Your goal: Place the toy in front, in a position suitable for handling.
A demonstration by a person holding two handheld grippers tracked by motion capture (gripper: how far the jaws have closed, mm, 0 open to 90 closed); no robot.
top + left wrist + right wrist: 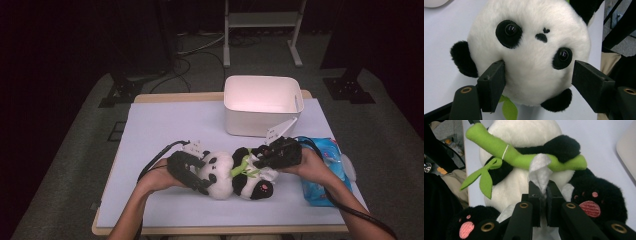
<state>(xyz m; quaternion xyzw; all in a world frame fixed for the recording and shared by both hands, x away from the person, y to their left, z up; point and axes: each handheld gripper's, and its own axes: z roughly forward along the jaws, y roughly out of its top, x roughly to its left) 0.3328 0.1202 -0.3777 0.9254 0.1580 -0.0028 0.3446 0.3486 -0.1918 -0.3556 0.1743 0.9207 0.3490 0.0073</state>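
Observation:
A black-and-white panda plush [226, 174] lies on its back on the pale table mat, its head [531, 50] toward my left hand. My left gripper [203, 181] has its jaws on either side of the head, and the pads [494, 82] press into the white fur. The panda hugs a green felt bamboo stalk [516, 157] across its belly. My right gripper [543, 192] is shut on a crumpled white tissue [539, 171], held against the belly just below the stalk. Black feet with pink pads [591, 208] flank the right gripper.
A white plastic bin [260, 105] stands at the back of the mat [165, 130], just beyond the right gripper. A blue pack of wipes [320, 175] lies under my right forearm near the table's right edge. Stands and cables sit on the floor behind.

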